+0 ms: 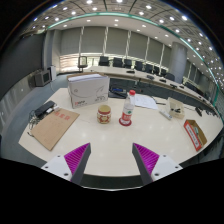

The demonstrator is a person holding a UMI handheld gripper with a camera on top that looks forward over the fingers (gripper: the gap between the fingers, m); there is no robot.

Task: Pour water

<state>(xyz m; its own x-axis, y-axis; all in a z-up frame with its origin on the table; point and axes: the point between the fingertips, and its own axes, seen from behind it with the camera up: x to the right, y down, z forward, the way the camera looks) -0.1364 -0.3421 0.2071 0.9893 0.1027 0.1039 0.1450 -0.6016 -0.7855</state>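
My tool (pixel 110 160) sits nearest, its two magenta pads spread wide with nothing between them. Beyond them, mid-surface, stands the clear plastic water bottle with a red cap (pixel 128 106), and just beside it a short jar with a pale lid (pixel 104 113). I judge pouring hasn't begun: the bottle is ungrasped and capped. The white surface (pixel 110 138) also carries a white box (pixel 88 89) and a brown board (pixel 55 125); office chairs line the room's windowed far wall.

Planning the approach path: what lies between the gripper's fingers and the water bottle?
Only bare white table between the gripper and bottle, per the gripper view.
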